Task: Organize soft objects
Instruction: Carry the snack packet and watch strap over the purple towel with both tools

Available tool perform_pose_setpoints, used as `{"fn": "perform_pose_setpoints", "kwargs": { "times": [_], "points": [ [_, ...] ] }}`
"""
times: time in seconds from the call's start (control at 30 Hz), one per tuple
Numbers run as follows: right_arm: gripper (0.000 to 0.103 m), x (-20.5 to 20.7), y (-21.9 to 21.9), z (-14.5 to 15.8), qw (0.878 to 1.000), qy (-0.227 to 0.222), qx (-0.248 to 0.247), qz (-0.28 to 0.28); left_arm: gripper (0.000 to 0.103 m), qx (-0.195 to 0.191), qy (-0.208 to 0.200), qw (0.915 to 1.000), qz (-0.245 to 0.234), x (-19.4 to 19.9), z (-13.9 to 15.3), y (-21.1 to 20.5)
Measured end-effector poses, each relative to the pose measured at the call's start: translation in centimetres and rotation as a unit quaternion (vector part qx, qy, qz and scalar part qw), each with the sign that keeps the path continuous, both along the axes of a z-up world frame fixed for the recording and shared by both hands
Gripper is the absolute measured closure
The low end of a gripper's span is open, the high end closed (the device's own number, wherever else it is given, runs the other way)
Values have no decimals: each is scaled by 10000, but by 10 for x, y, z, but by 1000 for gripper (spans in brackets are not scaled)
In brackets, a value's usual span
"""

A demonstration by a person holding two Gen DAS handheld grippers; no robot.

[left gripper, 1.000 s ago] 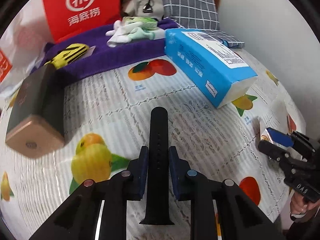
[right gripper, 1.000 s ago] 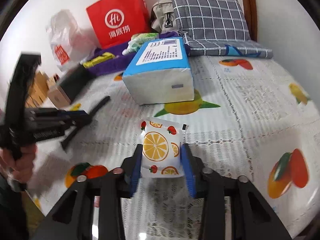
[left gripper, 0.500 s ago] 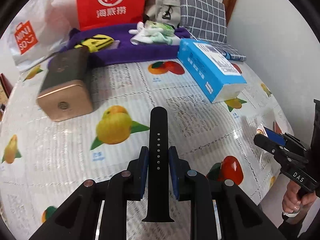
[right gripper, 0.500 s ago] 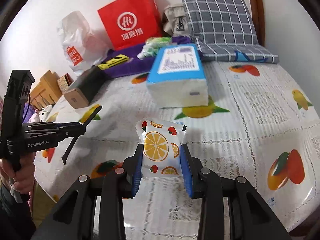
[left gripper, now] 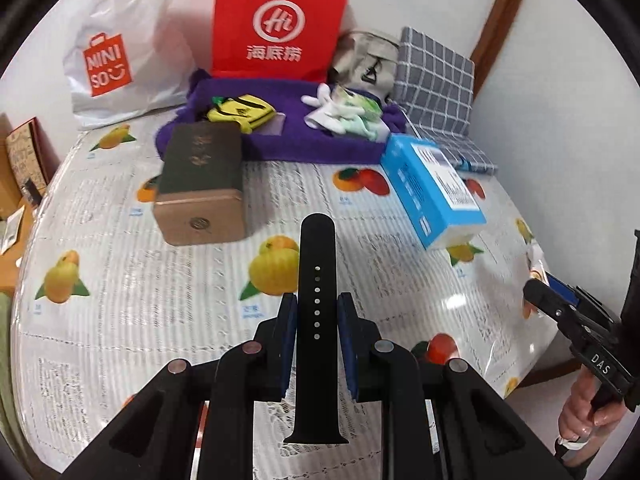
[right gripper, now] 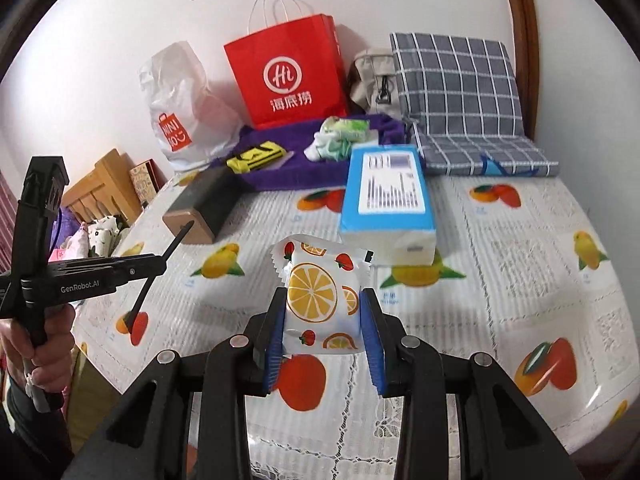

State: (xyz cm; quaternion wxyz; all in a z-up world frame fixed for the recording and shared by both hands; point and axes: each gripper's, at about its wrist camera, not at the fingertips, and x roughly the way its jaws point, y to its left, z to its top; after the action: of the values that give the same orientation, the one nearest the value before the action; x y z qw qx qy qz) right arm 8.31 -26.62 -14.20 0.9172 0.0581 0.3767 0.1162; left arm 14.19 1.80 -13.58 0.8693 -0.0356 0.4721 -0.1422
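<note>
Left gripper [left gripper: 317,332] pinching a black watch strap [left gripper: 317,280] between its blue pads, the strap standing lengthwise along the fingers, lifted clear of the bed's fruit-print cover [left gripper: 120,280]. Right gripper [right gripper: 324,322] clamped on a small snack packet printed with orange slices and strawberries [right gripper: 318,300], likewise held above the cover; in the right wrist view the left gripper appears at the left edge, gripped by a hand [right gripper: 44,344], with the strap angled downward. On the cover, a dark green box with a tan end face [left gripper: 202,184] lies to the left, and a blue tissue pack [left gripper: 434,192] lies to the right, well apart from it. Behind both, a purple towel [left gripper: 280,140] carries a yellow folded item [left gripper: 240,114] and a pale green-and-white bundle of cloth [left gripper: 344,114]. Against the wall stand a white Miniso bag [left gripper: 116,60], a red paper bag [left gripper: 280,28], a beige pouch [left gripper: 368,64] and a grey checked cushion [left gripper: 436,76].
</note>
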Motion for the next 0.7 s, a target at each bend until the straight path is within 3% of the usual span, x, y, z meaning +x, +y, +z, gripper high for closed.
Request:
{"fn": "perform_pose_setpoints", "kwargs": {
  "times": [0.7],
  "points": [
    [68, 60, 20, 72, 9991, -358, -206, -13, 83, -267, -441, 9978, 425, 45, 55, 37]
  ]
}}
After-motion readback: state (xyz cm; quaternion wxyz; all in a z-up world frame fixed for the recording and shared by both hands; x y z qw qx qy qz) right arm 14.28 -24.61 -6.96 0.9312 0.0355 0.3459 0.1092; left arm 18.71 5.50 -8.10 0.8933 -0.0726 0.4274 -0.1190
